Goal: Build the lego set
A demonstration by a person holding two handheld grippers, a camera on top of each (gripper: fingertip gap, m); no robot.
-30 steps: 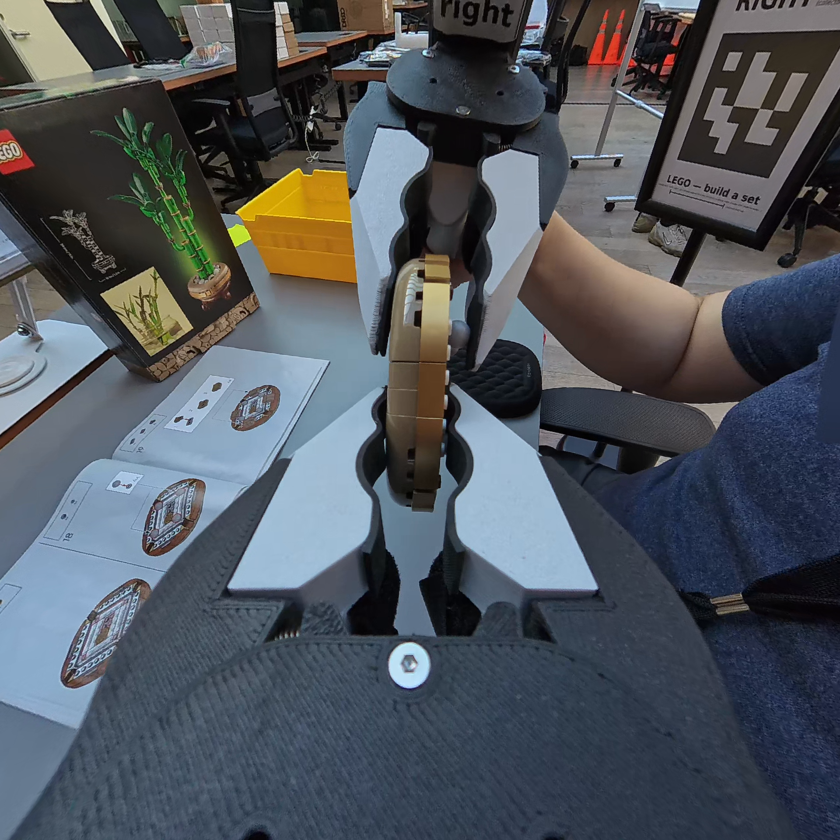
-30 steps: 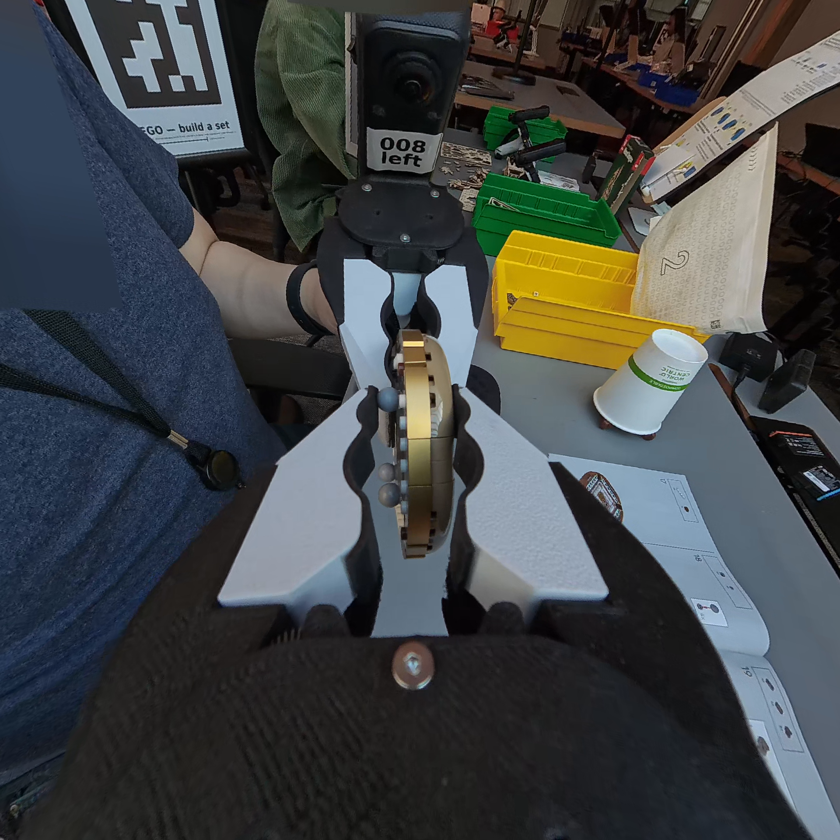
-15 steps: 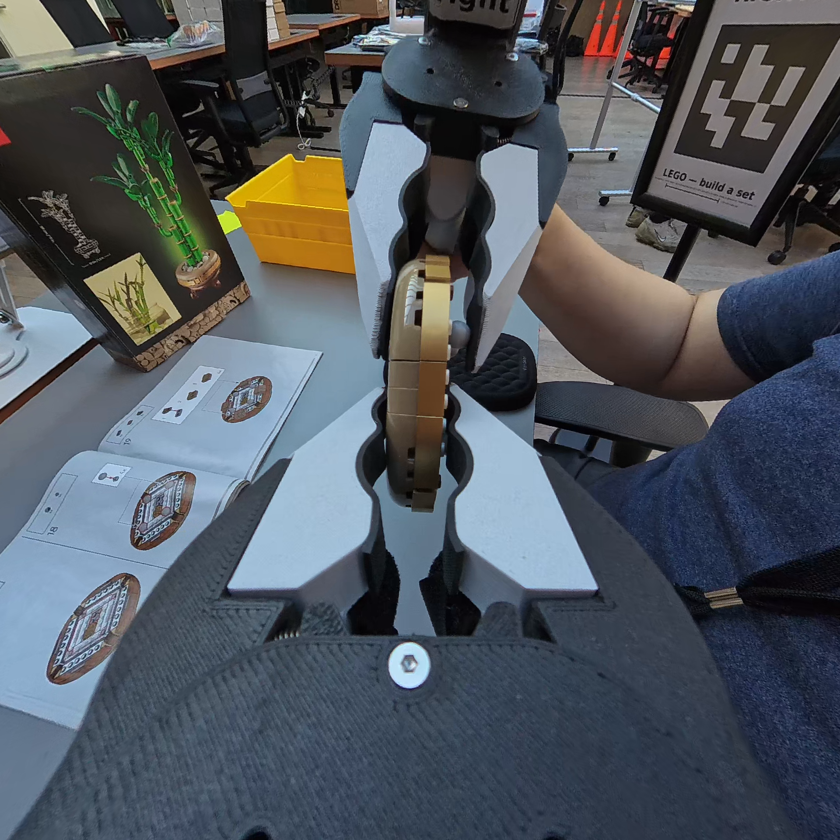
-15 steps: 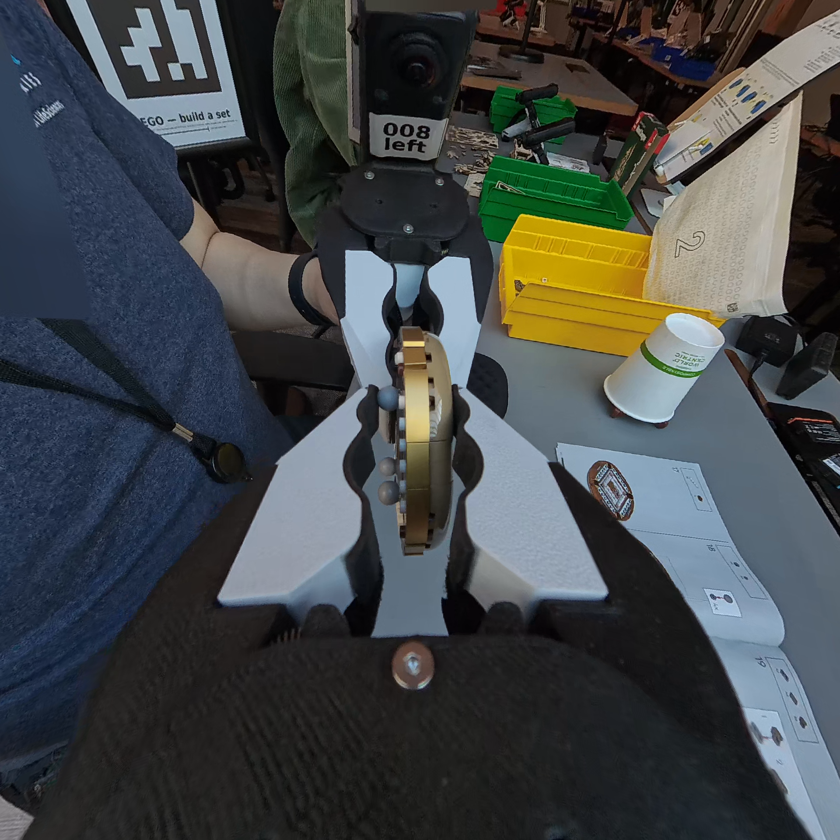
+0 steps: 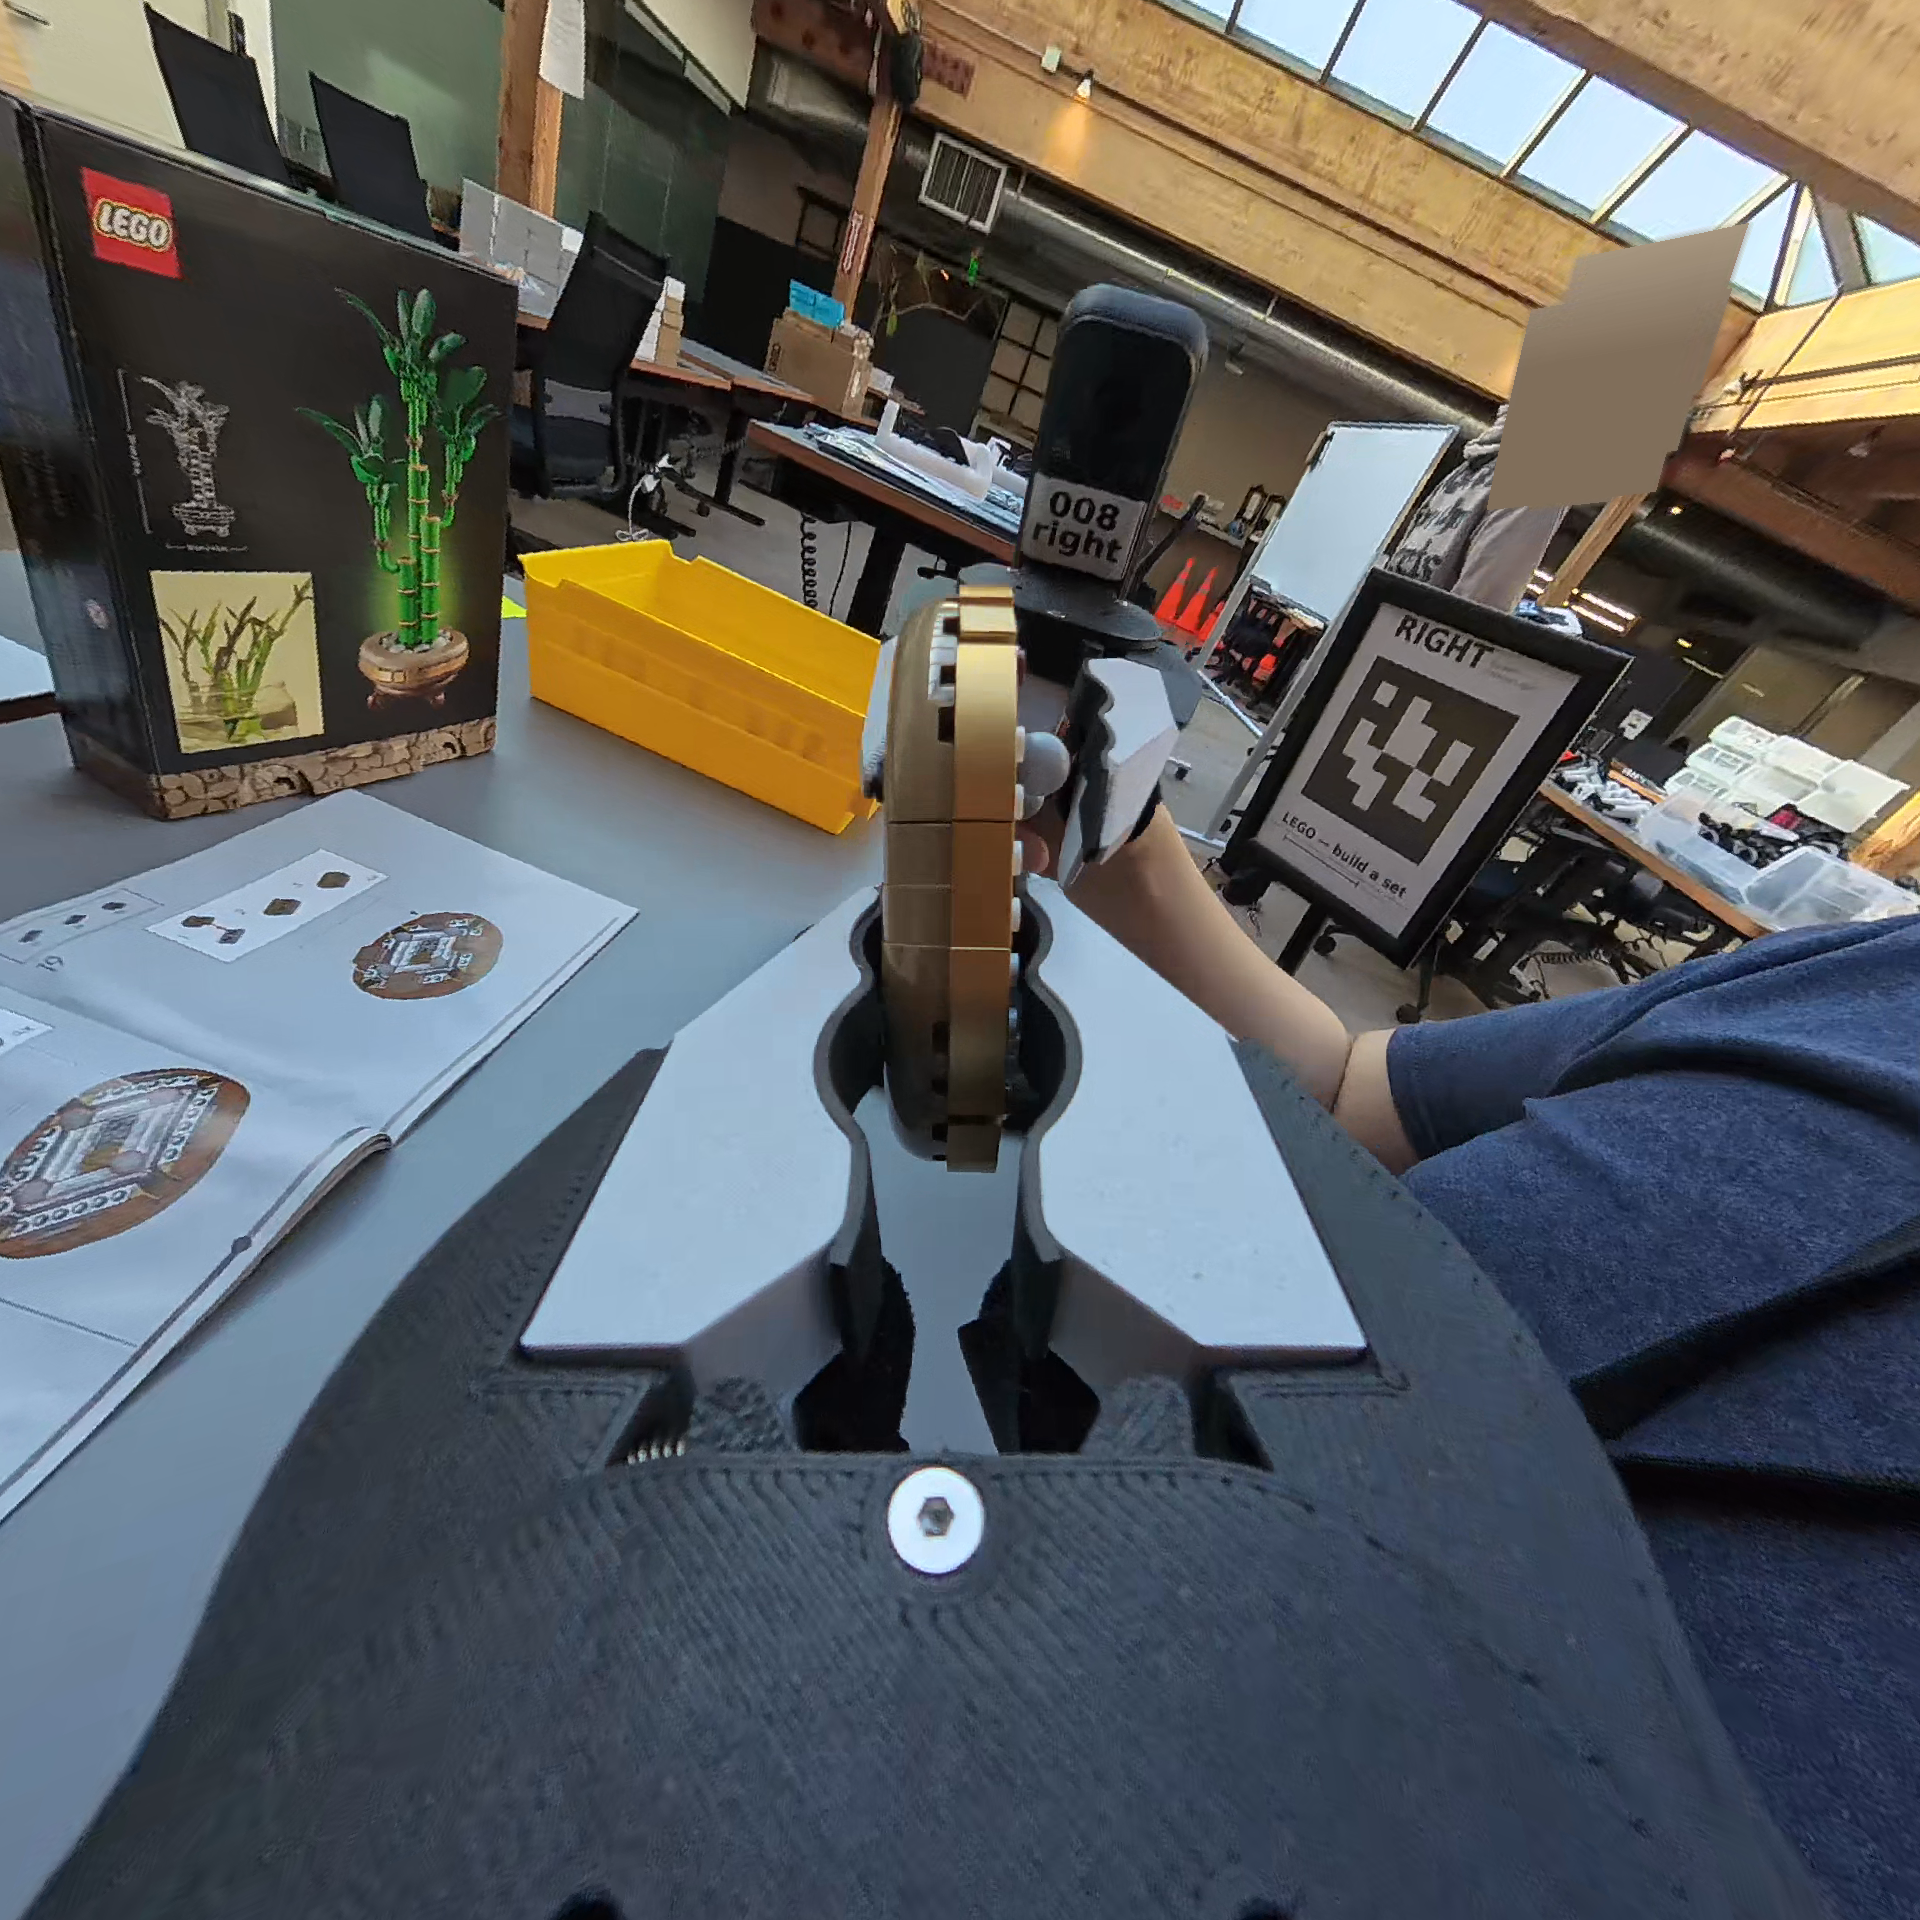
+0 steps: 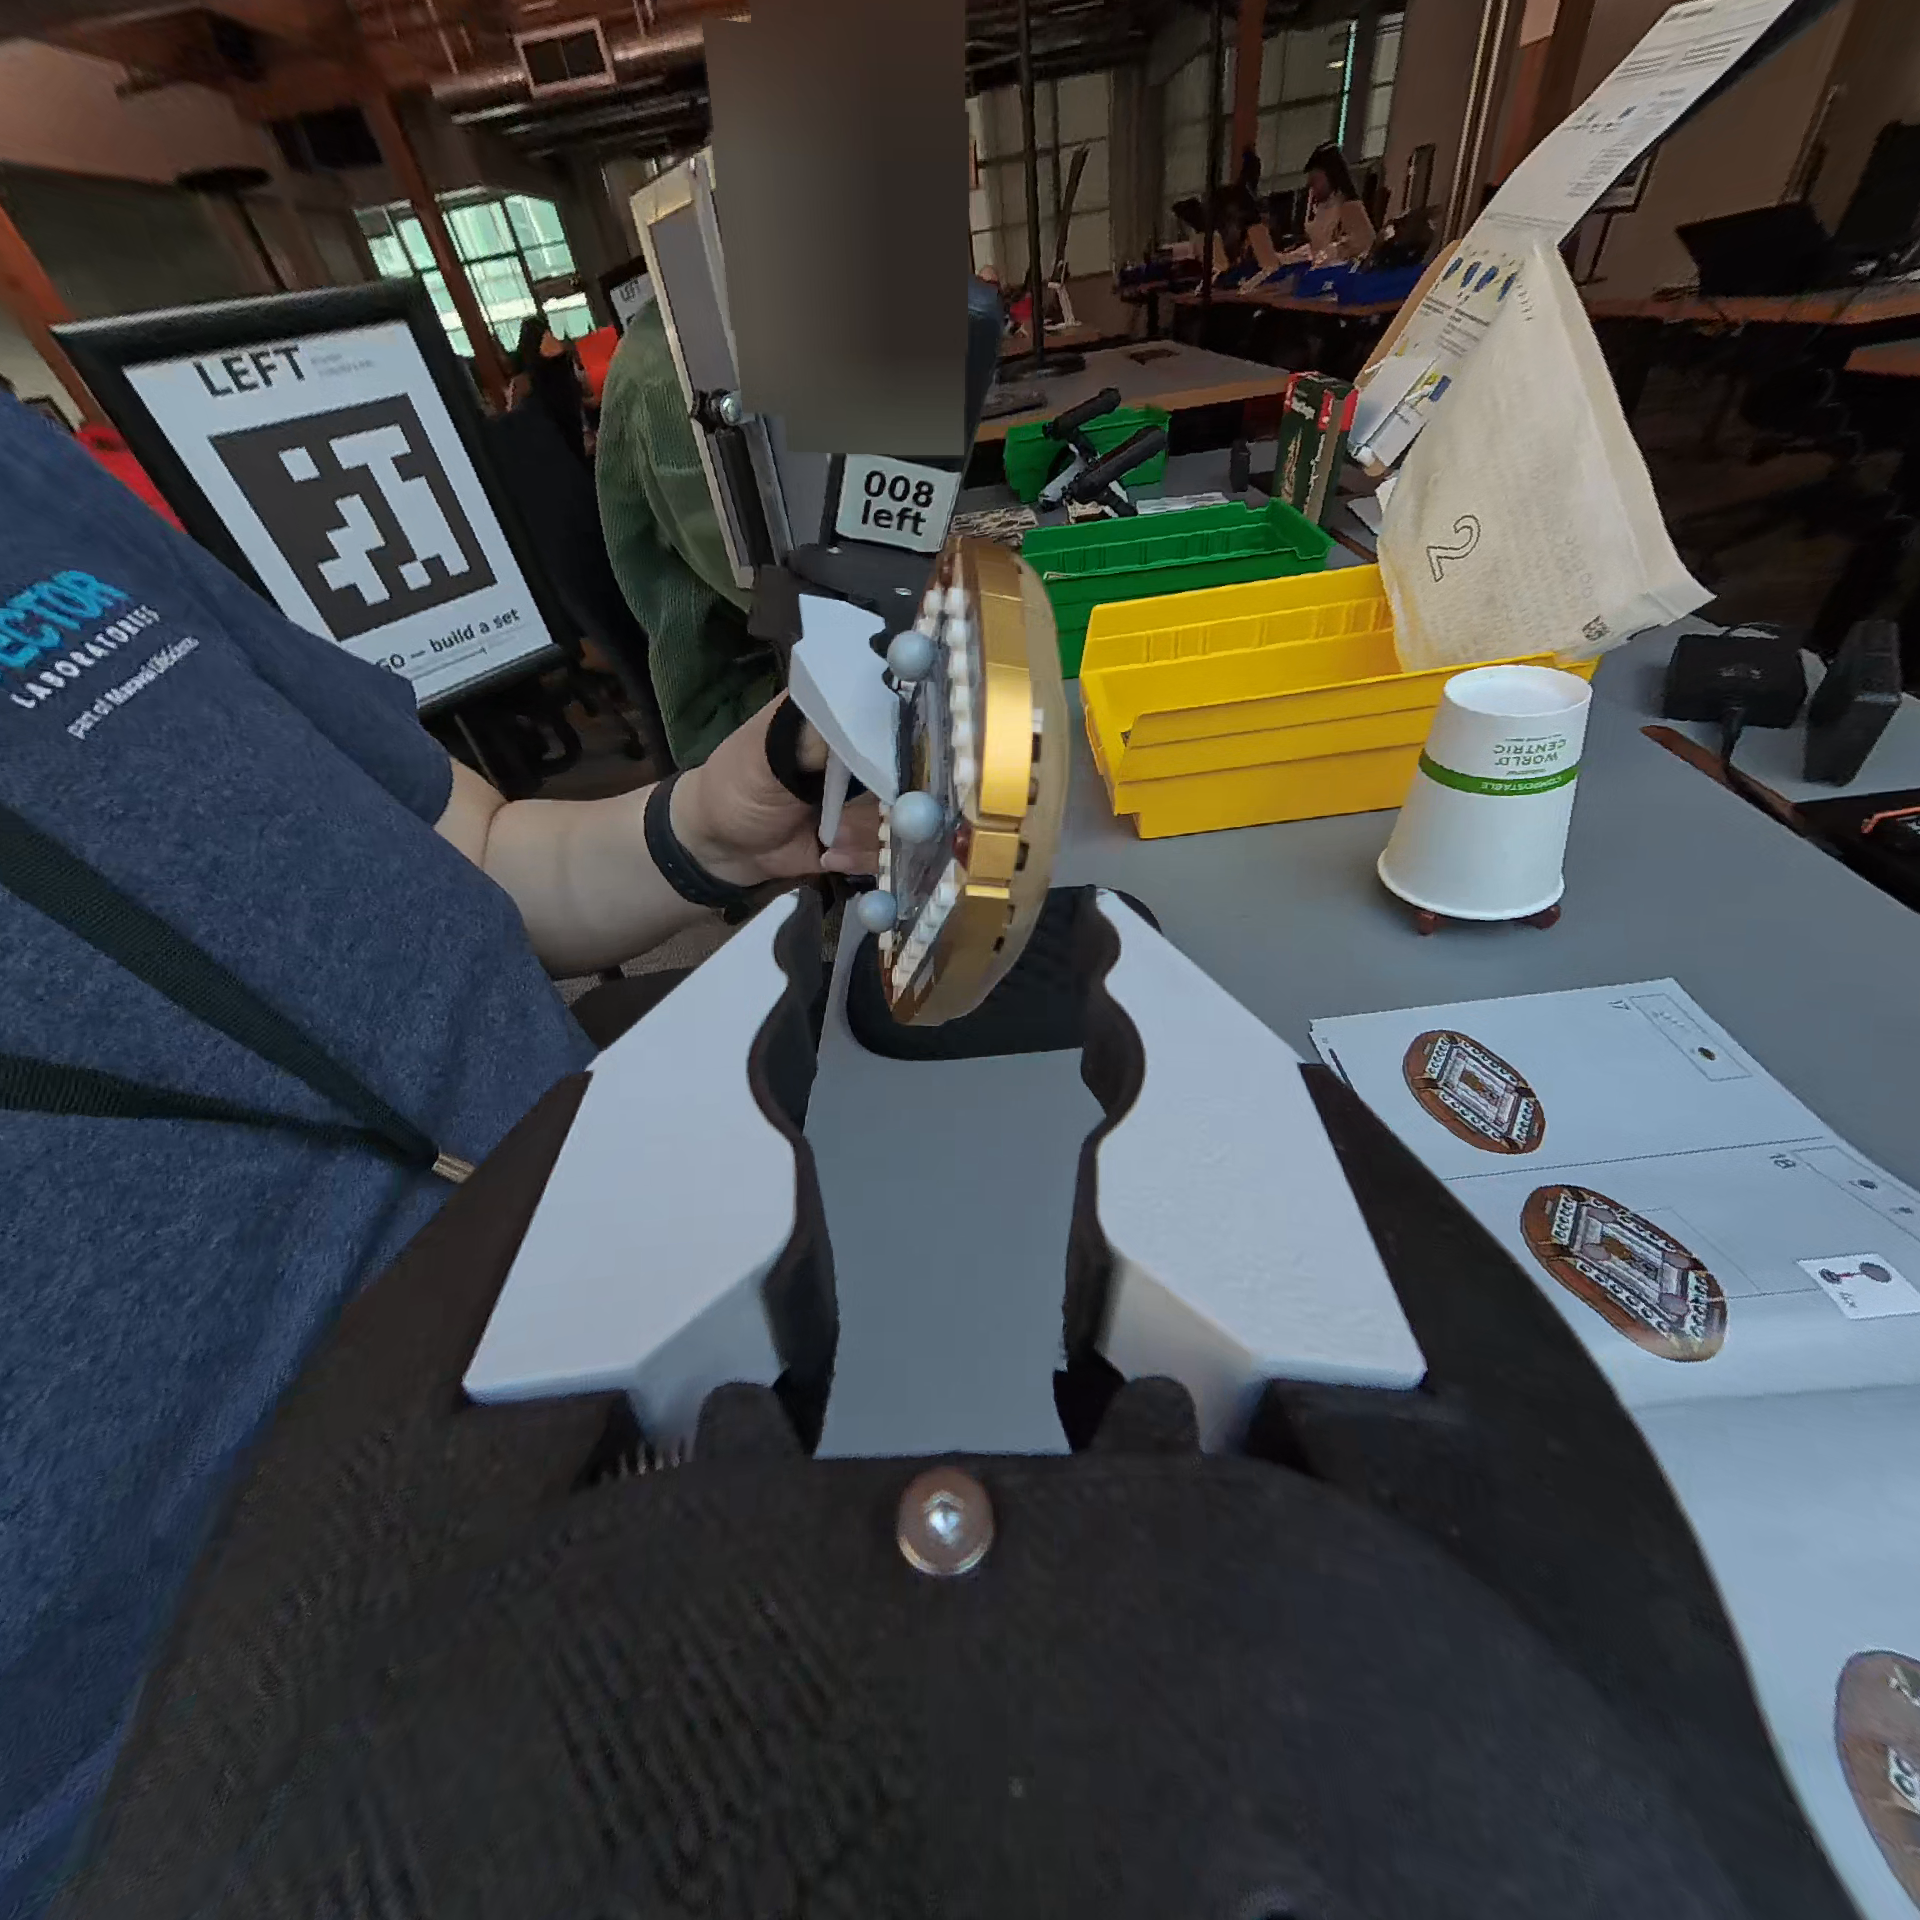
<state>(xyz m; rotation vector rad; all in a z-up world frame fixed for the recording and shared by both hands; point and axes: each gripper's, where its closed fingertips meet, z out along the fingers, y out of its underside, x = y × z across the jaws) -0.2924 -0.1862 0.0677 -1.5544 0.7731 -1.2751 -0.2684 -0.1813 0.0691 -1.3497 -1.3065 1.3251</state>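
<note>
In the left wrist view, the left hand-held gripper (image 5: 948, 1023) is clamped on the lower edge of a round gold-rimmed brick disc with white studs (image 5: 951, 862), holding it on edge, upright, above the grey desk (image 5: 665, 831). The right hand-held gripper (image 5: 1107, 774) sits just beside the disc's upper part on its studded side; its fingers look spread and I see no grip on the disc from here, though the disc hides one finger. On the desk lie an open white instruction booklet (image 5: 312, 987), a yellow plastic bin (image 5: 696, 665) and a tall black set box printed with a green bamboo plant (image 5: 270, 468).

In the right wrist view, the right hand-held gripper (image 6: 948, 997) has its white fingers apart with nothing between them; the disc stands just beyond the tips, tilted slightly, with small grey ball-headed pieces (image 6: 914, 816) sticking out of its studded face. The left hand-held gripper shows behind it, held by a hand (image 6: 758, 800) wearing a dark wristband. An upturned white paper cup with a green band (image 6: 1486, 790) stands near the yellow bin on the desk.

The disc is probably light and stiff as a whole, but it is pressed together from many small bricks, so a squeeze across the faces or a twist could pop segments loose. The smooth gold rim may slip. The ball-headed pieces look the easiest to knock off, so a hold is best taken across the rim, clear of them.
</note>
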